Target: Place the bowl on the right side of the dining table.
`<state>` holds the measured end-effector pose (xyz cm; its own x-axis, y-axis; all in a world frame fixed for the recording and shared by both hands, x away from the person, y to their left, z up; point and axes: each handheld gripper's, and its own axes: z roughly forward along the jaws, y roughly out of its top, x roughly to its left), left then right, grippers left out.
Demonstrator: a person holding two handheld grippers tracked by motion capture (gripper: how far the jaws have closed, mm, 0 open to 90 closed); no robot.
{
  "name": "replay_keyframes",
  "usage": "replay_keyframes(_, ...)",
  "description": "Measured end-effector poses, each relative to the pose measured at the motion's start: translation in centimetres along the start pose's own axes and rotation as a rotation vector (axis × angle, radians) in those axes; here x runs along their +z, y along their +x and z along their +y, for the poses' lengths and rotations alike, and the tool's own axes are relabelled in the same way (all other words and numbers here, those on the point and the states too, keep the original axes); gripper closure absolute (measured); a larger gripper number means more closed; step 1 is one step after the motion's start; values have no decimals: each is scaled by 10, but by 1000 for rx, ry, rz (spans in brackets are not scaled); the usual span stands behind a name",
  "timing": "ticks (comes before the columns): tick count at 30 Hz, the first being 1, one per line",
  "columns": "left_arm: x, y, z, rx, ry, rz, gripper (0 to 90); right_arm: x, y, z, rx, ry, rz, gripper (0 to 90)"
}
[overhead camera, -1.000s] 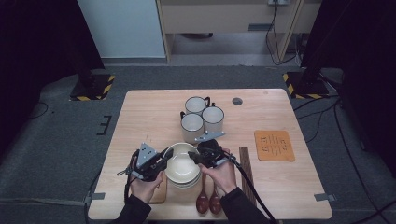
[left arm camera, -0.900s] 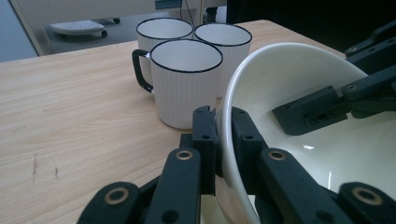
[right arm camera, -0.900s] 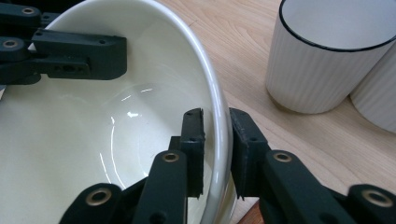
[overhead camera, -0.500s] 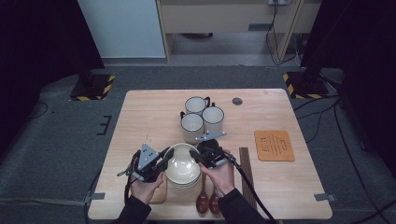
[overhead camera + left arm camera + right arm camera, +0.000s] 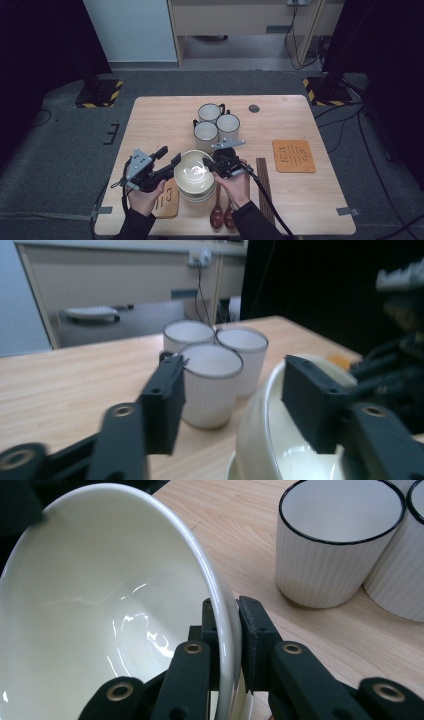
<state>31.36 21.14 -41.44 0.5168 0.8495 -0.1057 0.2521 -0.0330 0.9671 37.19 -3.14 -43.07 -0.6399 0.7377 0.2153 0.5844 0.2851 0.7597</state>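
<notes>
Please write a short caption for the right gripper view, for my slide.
Right tool clamps the rim of a tilted cream bowl, with ribbed white cups behind on the wooden table.

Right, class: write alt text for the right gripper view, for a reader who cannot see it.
The right hand-held gripper pinches the rim of a tilted cream bowl between its black jaws. Behind it, white ribbed cups with dark rims stand on the wooden table.

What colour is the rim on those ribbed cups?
Black, on white cups; the right gripper view shows it best.
</notes>
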Motion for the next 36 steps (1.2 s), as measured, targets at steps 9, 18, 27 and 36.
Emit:
replay_keyframes(9, -14, 27, 9, -71, -65, 81, 263, -2, 1, 2, 2, -8, 3, 826)
replay_keyframes(18, -10, 57, -5, -100, 0, 187, 201, -15, -1, 6, 1, -41, 11, 825)
replay_keyframes(27, 0, 80, -26, -152, 99, 259, 195, -31, -5, 13, -4, -85, 6, 826)
replay_keyframes(36, 11, 98, -46, -170, 224, 299, 175, -48, -15, 20, 5, -119, -14, 825)
